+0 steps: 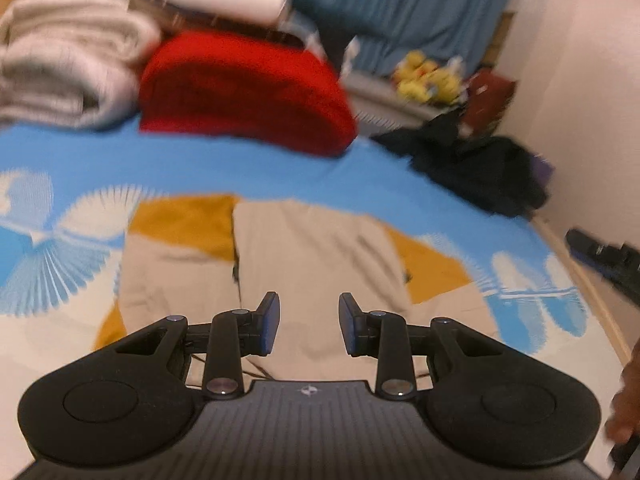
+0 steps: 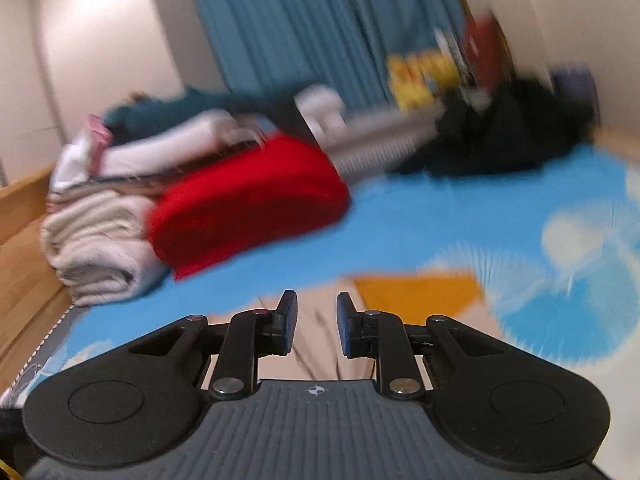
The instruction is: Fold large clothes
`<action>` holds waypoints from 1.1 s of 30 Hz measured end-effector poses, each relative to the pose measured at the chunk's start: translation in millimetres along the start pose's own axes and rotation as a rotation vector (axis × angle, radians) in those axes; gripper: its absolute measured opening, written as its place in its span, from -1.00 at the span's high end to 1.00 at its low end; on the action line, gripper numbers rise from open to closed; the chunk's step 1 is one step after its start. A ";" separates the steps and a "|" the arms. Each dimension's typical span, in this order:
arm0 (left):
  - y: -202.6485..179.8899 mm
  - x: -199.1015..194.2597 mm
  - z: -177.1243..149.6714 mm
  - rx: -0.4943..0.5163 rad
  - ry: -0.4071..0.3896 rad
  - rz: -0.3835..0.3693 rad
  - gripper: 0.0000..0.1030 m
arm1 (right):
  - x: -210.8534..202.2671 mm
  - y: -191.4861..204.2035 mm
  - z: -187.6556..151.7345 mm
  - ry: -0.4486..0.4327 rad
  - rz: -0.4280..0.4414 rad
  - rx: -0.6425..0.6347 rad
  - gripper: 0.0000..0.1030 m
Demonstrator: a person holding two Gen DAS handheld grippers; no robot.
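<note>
The beige garment (image 1: 320, 264) lay spread flat on the blue bed cover (image 1: 240, 168), lower centre of the frame, seemingly laid out for folding. The left hand-held gripper (image 1: 309, 327) hung above it, jaws apart and empty; the right hand-held gripper (image 2: 317, 325) likewise, gap narrower.

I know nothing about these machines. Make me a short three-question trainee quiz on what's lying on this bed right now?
1. True or false: the left tongs grip the folded beige-and-mustard garment.
2. Which colour is the folded cloth bundle beside the cream folded blankets? A green, B red, C black
3. Fill in: the dark heap of clothes lies against the ____.

Key: 1 false, both tongs are empty; 2 B; 3 wall.
</note>
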State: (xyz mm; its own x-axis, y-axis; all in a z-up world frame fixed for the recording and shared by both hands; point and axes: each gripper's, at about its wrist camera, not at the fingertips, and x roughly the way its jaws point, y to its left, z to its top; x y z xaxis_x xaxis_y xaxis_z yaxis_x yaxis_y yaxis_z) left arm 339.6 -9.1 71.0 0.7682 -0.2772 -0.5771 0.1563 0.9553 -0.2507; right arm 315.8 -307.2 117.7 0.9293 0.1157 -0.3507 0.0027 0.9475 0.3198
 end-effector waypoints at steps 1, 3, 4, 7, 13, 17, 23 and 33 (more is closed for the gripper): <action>-1.9 -17.1 -0.7 0.012 -0.025 -0.012 0.33 | -19.9 0.8 7.6 -0.041 0.008 -0.030 0.57; -6.8 -63.5 -8.1 0.030 -0.070 0.004 0.33 | -60.1 4.6 27.0 -0.117 0.014 -0.061 0.57; -7.3 -85.7 -12.7 0.034 -0.084 0.005 0.33 | -77.1 4.3 31.6 -0.148 0.010 -0.071 0.56; -12.2 -157.0 -33.1 0.043 -0.110 -0.029 0.33 | -162.4 7.7 38.0 -0.241 -0.024 -0.067 0.46; -21.5 -285.8 -88.4 0.107 -0.170 -0.053 0.33 | -320.3 -0.1 11.7 -0.337 -0.087 -0.102 0.44; -11.8 -341.0 -132.2 0.131 -0.205 -0.036 0.33 | -389.3 -17.3 -16.7 -0.373 -0.143 -0.076 0.44; 46.8 -349.6 -189.1 -0.005 -0.172 0.052 0.34 | -426.0 -46.6 -70.2 -0.343 -0.237 -0.034 0.44; 120.8 -238.6 -225.7 -0.214 0.098 0.250 0.41 | -313.0 -115.3 -144.7 0.082 -0.322 0.073 0.44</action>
State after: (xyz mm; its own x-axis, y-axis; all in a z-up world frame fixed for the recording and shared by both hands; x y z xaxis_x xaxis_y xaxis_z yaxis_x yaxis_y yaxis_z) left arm 35.1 149.4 2.9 0.7017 -0.0551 -0.7103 -0.1712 0.9547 -0.2432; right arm -28.8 -409.5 63.3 0.8439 -0.1596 -0.5122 0.3205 0.9156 0.2428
